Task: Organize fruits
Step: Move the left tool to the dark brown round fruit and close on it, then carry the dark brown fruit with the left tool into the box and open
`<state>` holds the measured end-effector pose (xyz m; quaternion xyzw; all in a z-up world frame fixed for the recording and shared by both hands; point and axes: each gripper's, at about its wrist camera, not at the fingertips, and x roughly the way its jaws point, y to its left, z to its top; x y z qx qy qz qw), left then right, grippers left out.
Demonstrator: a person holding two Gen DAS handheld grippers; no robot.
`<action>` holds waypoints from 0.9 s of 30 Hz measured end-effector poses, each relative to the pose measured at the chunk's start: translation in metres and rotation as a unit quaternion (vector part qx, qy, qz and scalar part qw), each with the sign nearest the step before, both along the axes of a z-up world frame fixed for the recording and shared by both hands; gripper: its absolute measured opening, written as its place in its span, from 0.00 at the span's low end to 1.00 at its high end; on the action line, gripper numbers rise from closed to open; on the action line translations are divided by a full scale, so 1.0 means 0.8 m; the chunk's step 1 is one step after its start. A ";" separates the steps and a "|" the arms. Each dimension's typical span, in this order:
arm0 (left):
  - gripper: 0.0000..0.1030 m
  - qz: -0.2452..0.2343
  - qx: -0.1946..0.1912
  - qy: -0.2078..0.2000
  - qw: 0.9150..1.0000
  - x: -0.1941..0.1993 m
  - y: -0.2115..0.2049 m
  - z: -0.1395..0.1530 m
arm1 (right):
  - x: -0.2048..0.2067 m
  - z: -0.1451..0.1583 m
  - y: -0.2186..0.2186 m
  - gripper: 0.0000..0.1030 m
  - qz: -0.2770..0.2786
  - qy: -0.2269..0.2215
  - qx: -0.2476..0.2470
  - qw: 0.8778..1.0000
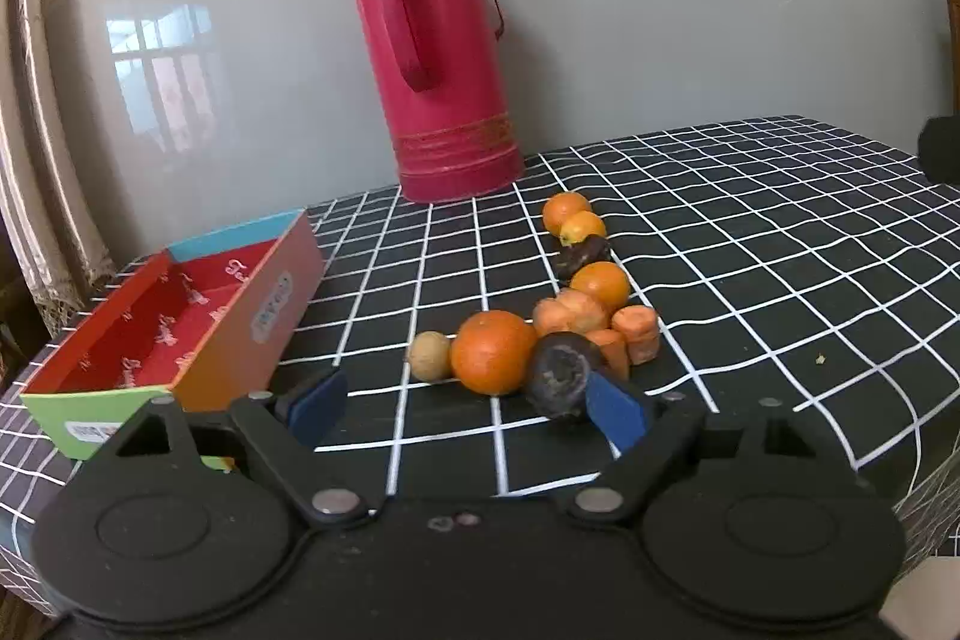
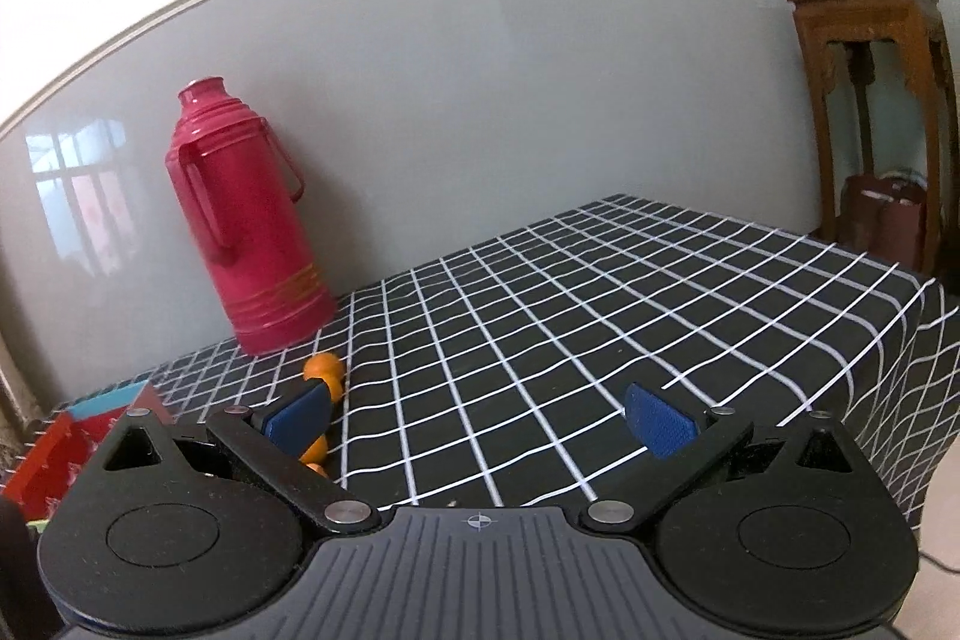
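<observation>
A row of produce lies on the checked tablecloth [image 1: 780, 244]. Nearest are a big orange [image 1: 492, 352], a small tan round fruit [image 1: 429, 355] and a dark shrivelled fruit [image 1: 561, 379]. Behind them lie carrot chunks [image 1: 636, 334], another orange [image 1: 600, 283], a second dark piece [image 1: 585, 256] and two small oranges [image 1: 567, 211]. My left gripper [image 1: 468, 409] is open just short of the big orange, its right pad [image 1: 618, 415] beside the dark fruit. My right gripper [image 2: 480, 424] is open over bare cloth, with some oranges [image 2: 324, 367] partly hidden behind its left finger.
An open red cardboard box [image 1: 180, 328] with a green end sits at the left, also seen as the box [image 2: 90, 430] low in the right wrist view. A tall pink thermos [image 1: 432, 52] stands against the wall. A wooden stand [image 2: 876, 112] with a potted plant stands beyond the table's right edge.
</observation>
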<state>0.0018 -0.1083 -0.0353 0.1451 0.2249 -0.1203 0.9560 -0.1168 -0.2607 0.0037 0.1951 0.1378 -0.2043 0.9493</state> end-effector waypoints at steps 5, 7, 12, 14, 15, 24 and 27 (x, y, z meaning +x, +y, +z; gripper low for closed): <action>0.78 -0.016 -0.006 0.009 1.000 0.003 -0.013 -0.006 | -0.001 -0.001 -0.004 1.00 -0.001 0.002 0.003 1.000; 0.70 -0.020 -0.005 0.014 1.000 0.005 -0.018 -0.010 | -0.001 -0.002 -0.006 1.00 -0.001 0.002 0.005 1.000; 0.54 -0.020 -0.015 0.048 0.999 0.020 -0.022 -0.021 | 0.002 -0.003 -0.008 1.00 0.001 0.005 0.011 1.000; 0.48 -0.023 -0.021 0.049 0.998 0.022 -0.023 -0.022 | 0.003 -0.003 -0.007 1.00 0.002 0.008 0.010 1.000; 0.43 -0.026 -0.022 0.049 0.998 0.023 -0.024 -0.022 | 0.004 -0.004 -0.007 1.00 0.003 0.008 0.009 1.000; 0.25 -0.039 -0.022 0.043 0.998 0.018 -0.031 -0.023 | 0.006 -0.006 -0.006 1.00 0.004 0.015 -0.004 1.000; 0.24 -0.033 -0.025 0.037 0.998 0.016 -0.027 -0.019 | 0.005 -0.006 -0.006 1.00 0.004 0.015 -0.004 1.000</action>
